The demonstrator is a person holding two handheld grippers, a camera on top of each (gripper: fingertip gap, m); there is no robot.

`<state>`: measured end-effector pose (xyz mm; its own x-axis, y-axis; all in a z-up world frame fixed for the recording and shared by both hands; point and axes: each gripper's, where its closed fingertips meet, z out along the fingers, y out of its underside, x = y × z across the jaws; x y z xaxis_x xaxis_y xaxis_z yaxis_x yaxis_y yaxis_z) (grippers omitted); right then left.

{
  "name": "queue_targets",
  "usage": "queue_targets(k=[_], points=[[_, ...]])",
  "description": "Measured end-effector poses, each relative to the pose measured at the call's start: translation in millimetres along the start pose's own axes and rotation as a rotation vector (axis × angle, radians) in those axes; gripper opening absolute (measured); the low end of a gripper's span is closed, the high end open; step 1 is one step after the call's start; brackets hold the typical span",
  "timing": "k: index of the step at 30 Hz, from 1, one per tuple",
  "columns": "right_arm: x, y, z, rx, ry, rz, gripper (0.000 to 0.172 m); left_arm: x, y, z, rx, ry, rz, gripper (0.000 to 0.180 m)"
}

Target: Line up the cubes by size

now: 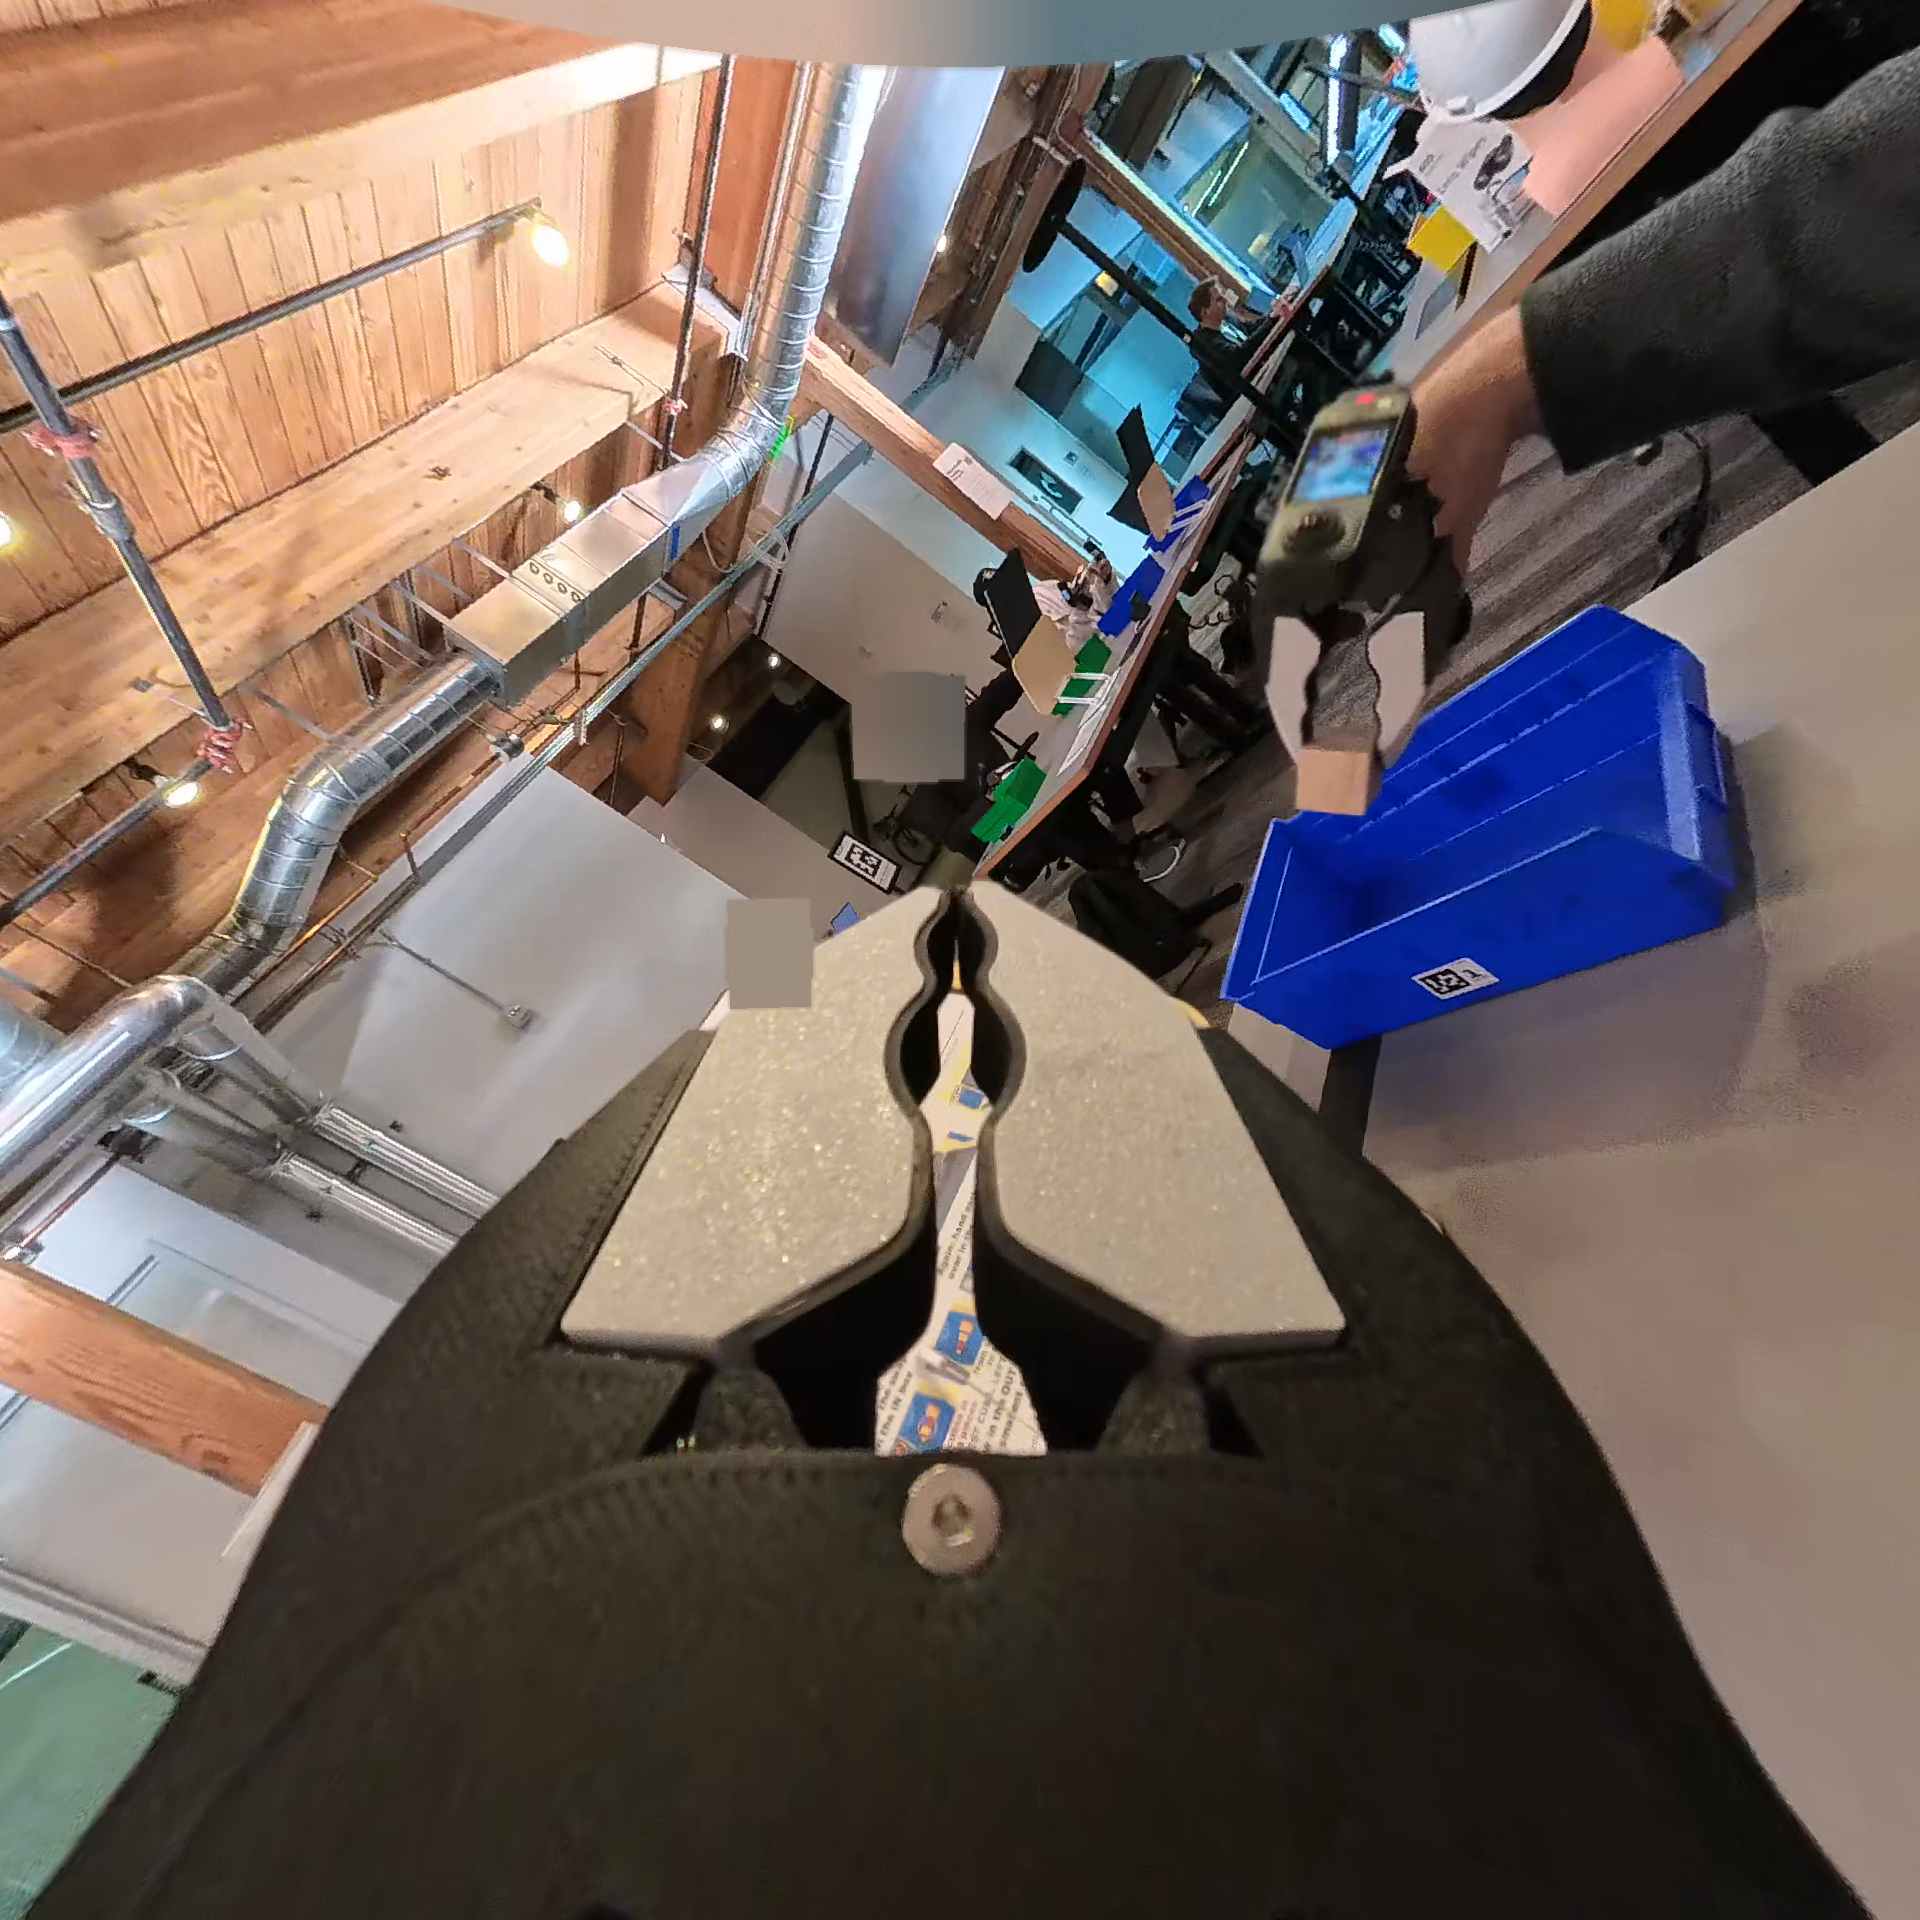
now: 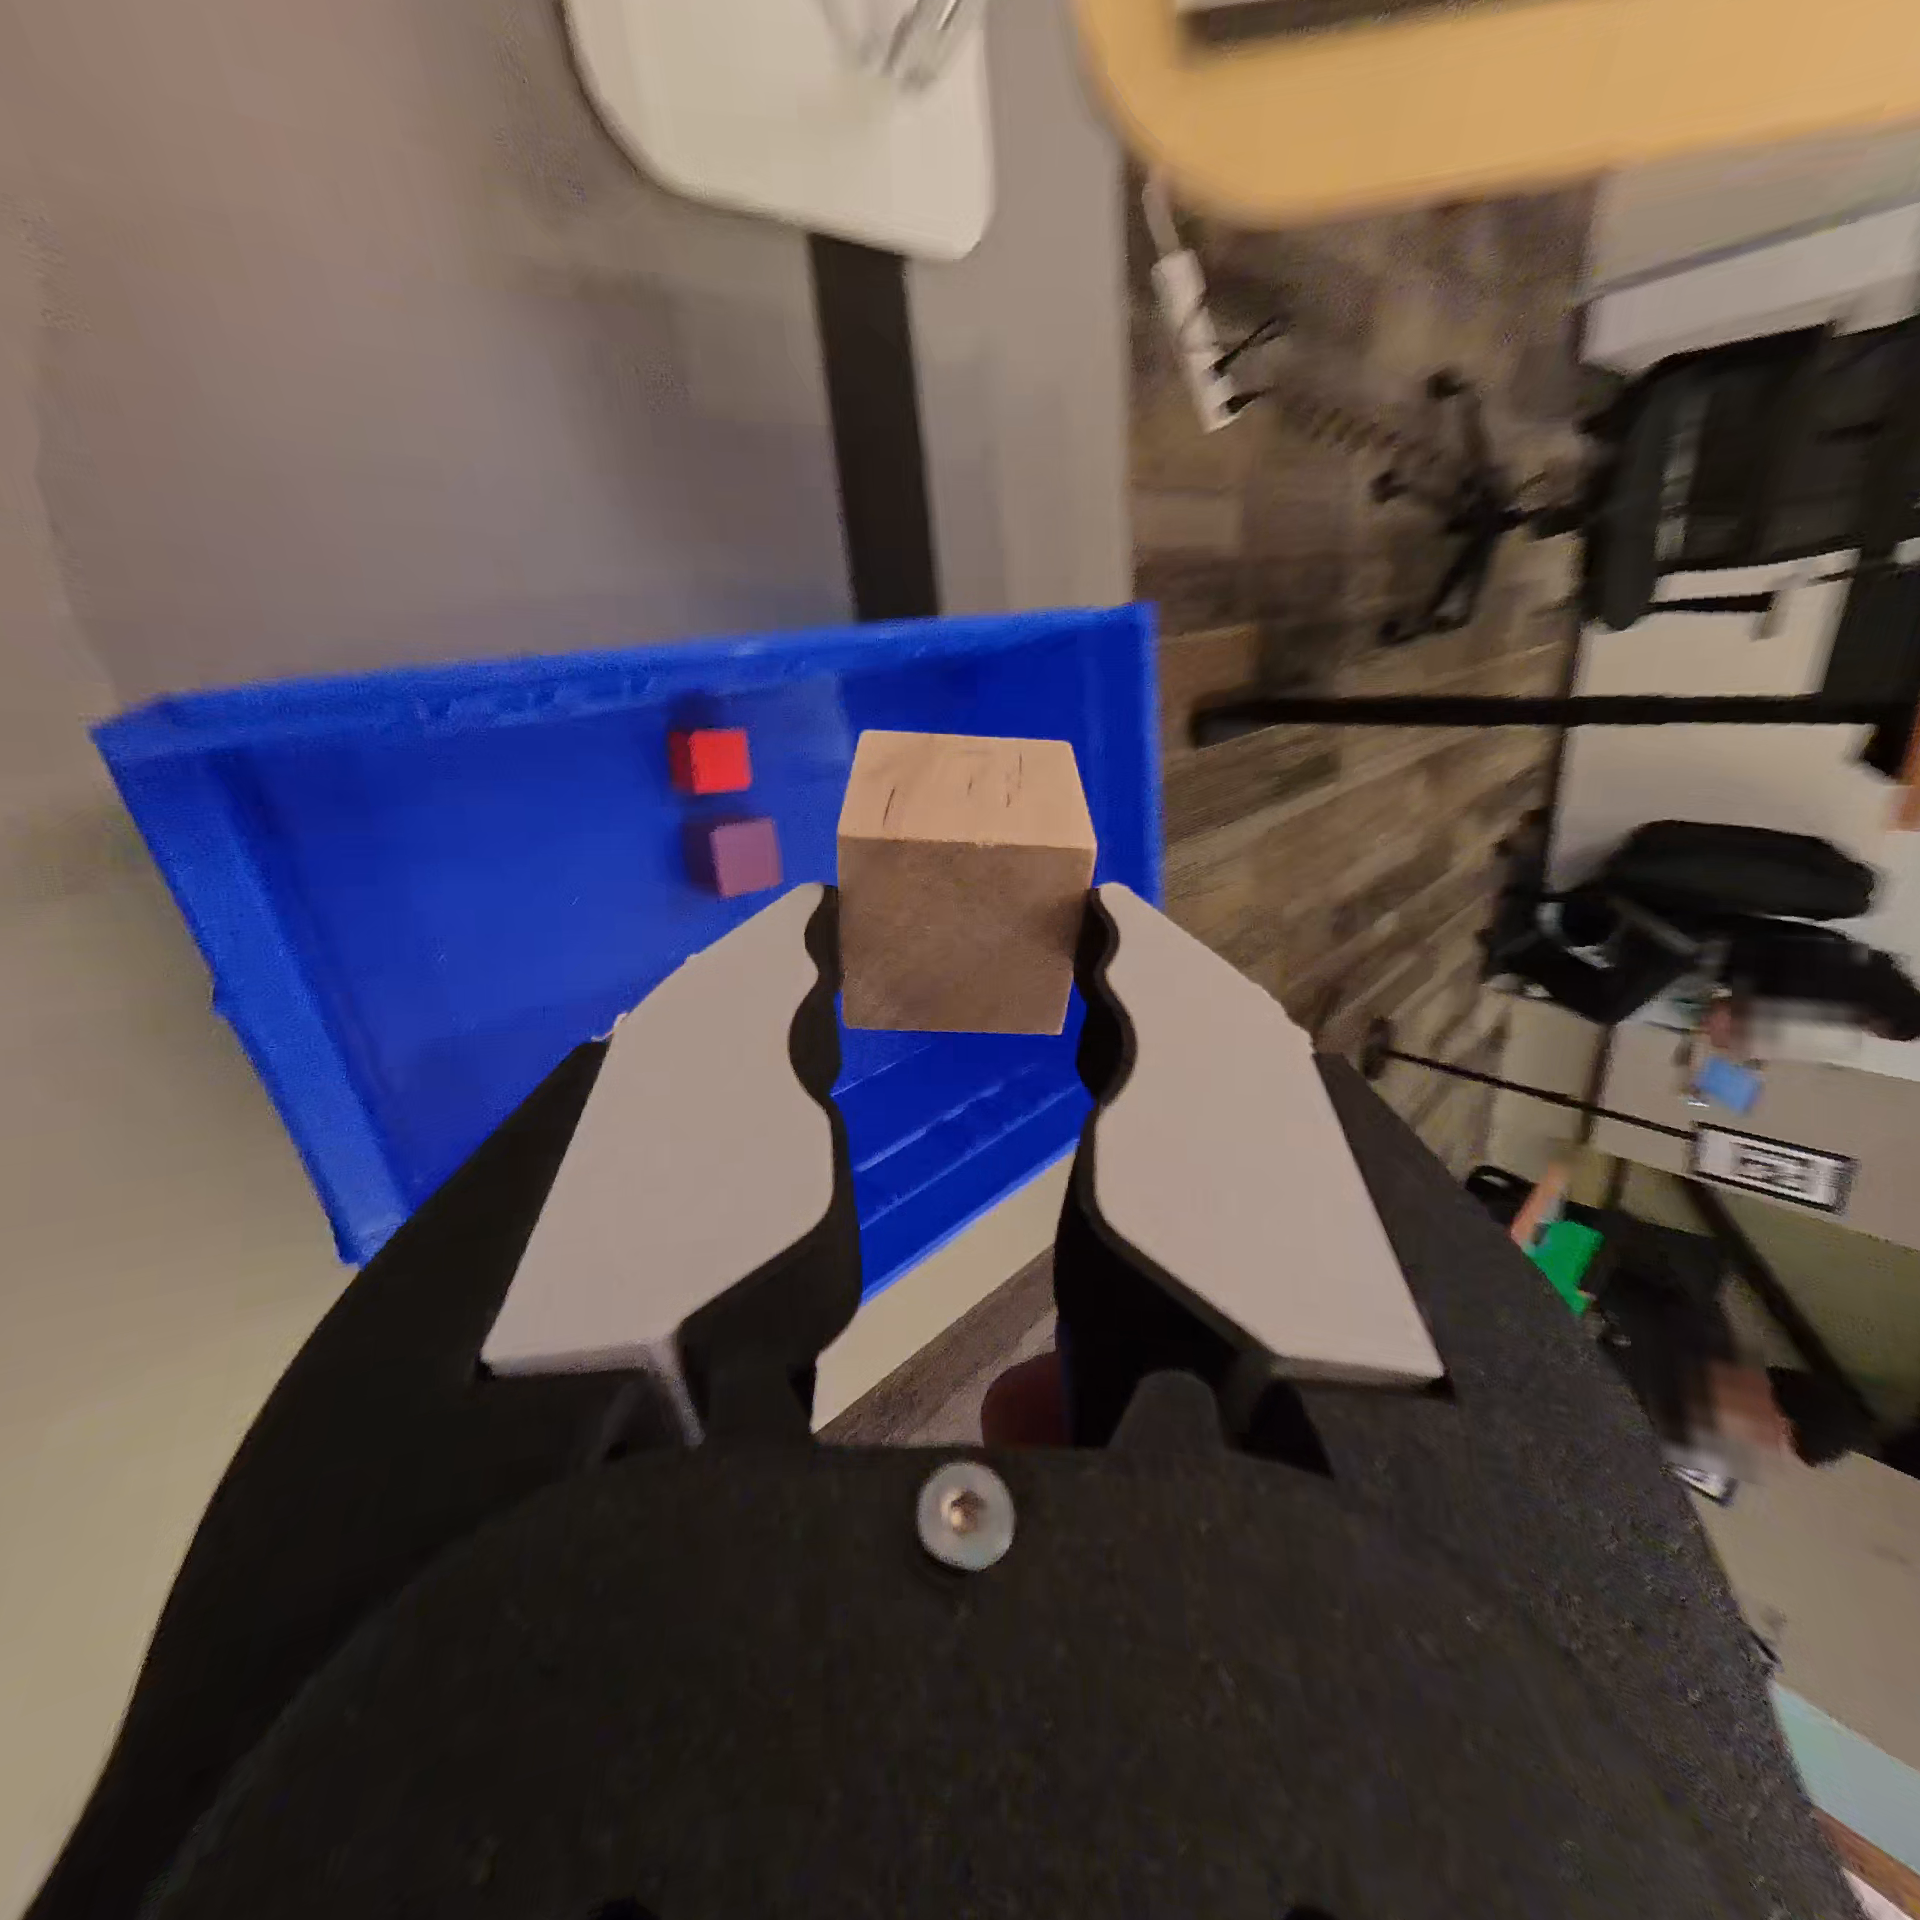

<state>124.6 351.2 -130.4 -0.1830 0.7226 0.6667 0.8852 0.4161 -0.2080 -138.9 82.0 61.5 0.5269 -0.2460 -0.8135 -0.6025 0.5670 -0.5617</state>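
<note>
Cubes are split between places: we hold the plain wooden cube (image 2: 961,914) pinched between both pads of the right hand-held gripper (image 2: 961,935), above the blue bin (image 2: 416,935), where a red cube (image 2: 712,761) and a purple cube (image 2: 736,857) lie. Our left hand-held gripper (image 1: 954,914) is closed on nothing. We judge it best to keep the wooden cube level and lower it flat onto the counter (image 1: 1662,1351).
</note>
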Motion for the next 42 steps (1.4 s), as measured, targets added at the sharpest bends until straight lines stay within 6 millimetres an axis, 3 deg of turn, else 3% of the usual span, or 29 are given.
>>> queue_targets(k=[7,15,22,42], points=[[-37,68,66,-0.246,-0.268,-0.017,0.043,-1,9,2,-0.033,0.0,0.008,0.0],[-69,104,104,-0.377,-0.469,-0.05,0.043,-2,19,3,-0.057,0.008,0.005,0.0],[-79,109,120,-0.391,-0.533,-0.08,0.043,-2,21,4,-0.062,0.011,0.005,0.0],[-68,107,131,-0.411,-0.526,-0.13,0.046,6,27,10,-0.094,0.047,0.016,0.0]])
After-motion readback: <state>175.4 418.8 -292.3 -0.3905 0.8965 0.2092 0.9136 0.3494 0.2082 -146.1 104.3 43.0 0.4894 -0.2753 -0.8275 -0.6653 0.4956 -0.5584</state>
